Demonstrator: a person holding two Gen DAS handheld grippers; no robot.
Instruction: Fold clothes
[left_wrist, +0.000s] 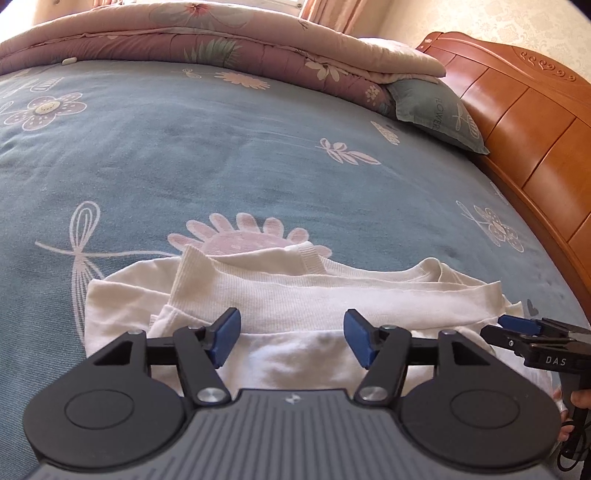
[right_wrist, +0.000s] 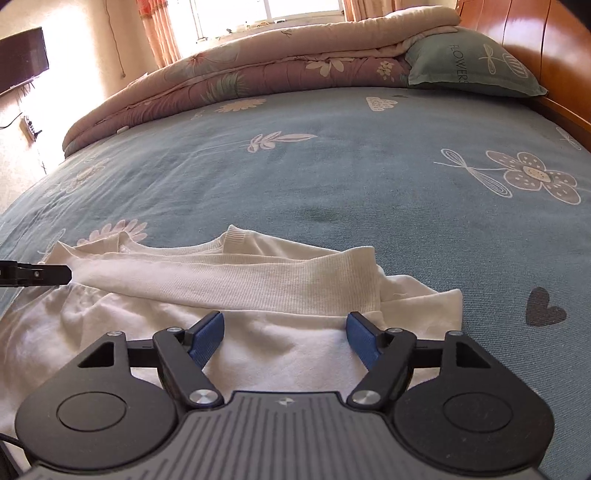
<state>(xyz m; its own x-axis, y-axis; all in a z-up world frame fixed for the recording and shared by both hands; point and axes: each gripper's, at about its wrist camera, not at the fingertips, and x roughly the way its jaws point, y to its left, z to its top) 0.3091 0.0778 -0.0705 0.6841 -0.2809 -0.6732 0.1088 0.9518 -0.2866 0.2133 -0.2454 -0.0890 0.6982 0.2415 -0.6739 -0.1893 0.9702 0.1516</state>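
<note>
White sweater (left_wrist: 295, 295) lies part-folded on the blue floral bedsheet (left_wrist: 221, 147), at the near edge of the bed. The ribbed hem band runs across the top of the pile, with loose layers bunched under and beside it. Everything below is placed relative to that sweater.

Left gripper (left_wrist: 291, 338): jaws wide, nothing between the pads, hovering over the sweater's near edge. Right gripper (right_wrist: 286, 338): also wide and empty, over the near edge toward the sweater's headboard side. In the left wrist view the right gripper's tip sits at the sweater's right corner.

Risks from here, my read:
- Layers are stacked unevenly. A pinch at the near edge could catch only the top ply, so the fold drags and the lower layers stay put.
- Or the reverse: jaws bite through to the bedsheet and lift it with the sweater, wrecking the folds already made.
- The ribbed band is thick and springy, so it may unroll once nothing presses on it.
- Both grippers are close together on the same edge. Uneven pull between them would skew the fold or bring the fingers into collision.
- The quilt (right_wrist: 258, 66) and pillow (right_wrist: 472, 62) are well beyond the sweater's far side, no interference expected.
</note>
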